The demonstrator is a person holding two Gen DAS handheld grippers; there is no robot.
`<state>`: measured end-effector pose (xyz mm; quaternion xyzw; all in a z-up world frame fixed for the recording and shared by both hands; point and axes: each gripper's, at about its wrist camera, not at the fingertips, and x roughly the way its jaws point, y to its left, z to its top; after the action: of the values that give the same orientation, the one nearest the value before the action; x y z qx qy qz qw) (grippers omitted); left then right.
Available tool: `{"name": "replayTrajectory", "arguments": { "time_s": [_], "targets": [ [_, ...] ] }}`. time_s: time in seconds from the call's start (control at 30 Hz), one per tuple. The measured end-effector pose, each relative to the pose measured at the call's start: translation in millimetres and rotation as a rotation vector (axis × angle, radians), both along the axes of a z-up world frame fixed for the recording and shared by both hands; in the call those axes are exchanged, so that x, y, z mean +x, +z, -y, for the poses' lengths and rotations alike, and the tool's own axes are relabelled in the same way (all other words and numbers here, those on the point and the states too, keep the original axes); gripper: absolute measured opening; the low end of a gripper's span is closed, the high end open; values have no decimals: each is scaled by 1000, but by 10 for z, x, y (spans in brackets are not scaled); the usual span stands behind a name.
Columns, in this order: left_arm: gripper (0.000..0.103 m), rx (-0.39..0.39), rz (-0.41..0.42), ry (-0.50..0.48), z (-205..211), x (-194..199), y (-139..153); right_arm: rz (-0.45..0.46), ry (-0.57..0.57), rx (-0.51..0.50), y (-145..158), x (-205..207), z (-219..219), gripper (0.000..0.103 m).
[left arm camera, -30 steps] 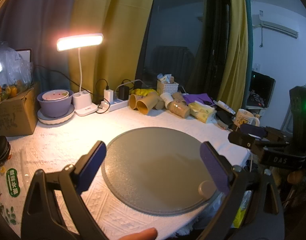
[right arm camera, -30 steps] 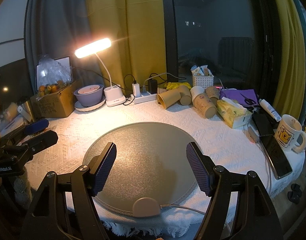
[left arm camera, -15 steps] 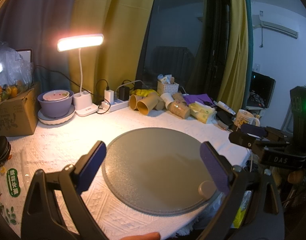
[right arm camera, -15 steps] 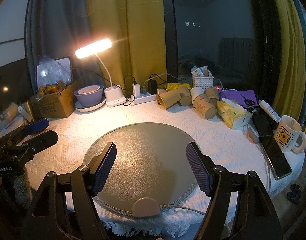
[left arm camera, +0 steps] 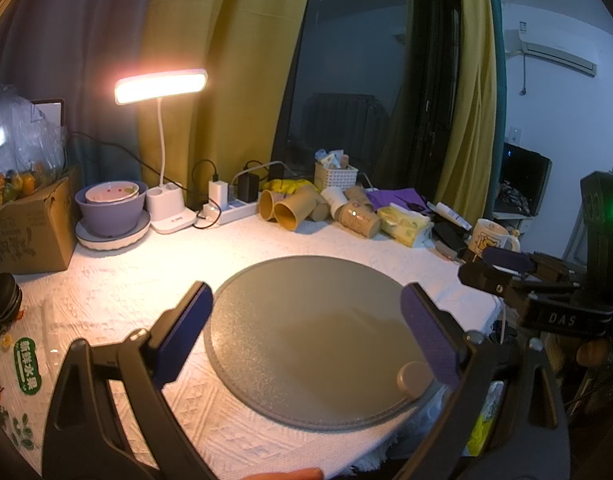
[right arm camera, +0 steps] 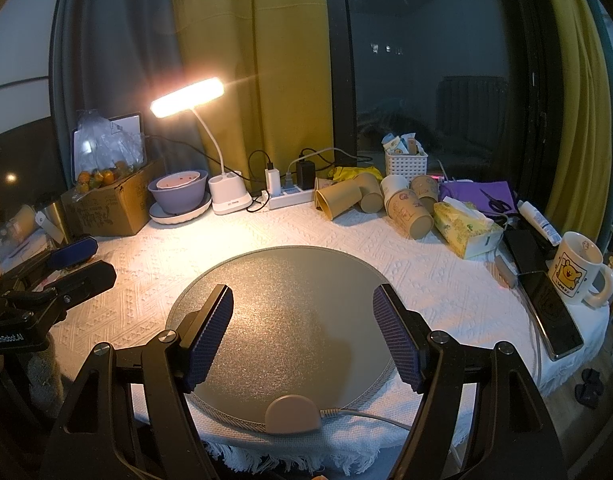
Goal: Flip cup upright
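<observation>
Several brown paper cups lie on their sides at the back of the table; the nearest-left one (right arm camera: 338,198) shows its open mouth, and it also shows in the left wrist view (left arm camera: 296,210). A patterned one (right arm camera: 410,214) lies to the right. My left gripper (left arm camera: 306,332) is open and empty over the round grey mat (left arm camera: 318,344). My right gripper (right arm camera: 302,336) is open and empty over the same mat (right arm camera: 290,312). Both grippers are well short of the cups.
A lit desk lamp (right arm camera: 186,98), a purple bowl on a plate (right arm camera: 178,196), a power strip (right arm camera: 290,198), a cardboard box (right arm camera: 110,208), a tissue pack (right arm camera: 464,230), a phone (right arm camera: 552,312) and a white mug (right arm camera: 578,268) ring the table.
</observation>
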<state>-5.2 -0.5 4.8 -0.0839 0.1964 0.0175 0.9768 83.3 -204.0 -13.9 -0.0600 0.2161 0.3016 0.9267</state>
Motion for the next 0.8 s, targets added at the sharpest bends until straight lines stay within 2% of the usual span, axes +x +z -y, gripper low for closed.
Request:
{"name": "replayTrajectory", "arguments": {
  "time_s": [0.5, 0.8],
  "targets": [
    [96, 2, -1, -3, -59, 17, 20, 1, 0, -1, -12, 2, -4, 76],
    [96, -10, -37, -6, -91, 206, -55, -8, -10, -19, 48, 77, -14, 76]
  ]
}}
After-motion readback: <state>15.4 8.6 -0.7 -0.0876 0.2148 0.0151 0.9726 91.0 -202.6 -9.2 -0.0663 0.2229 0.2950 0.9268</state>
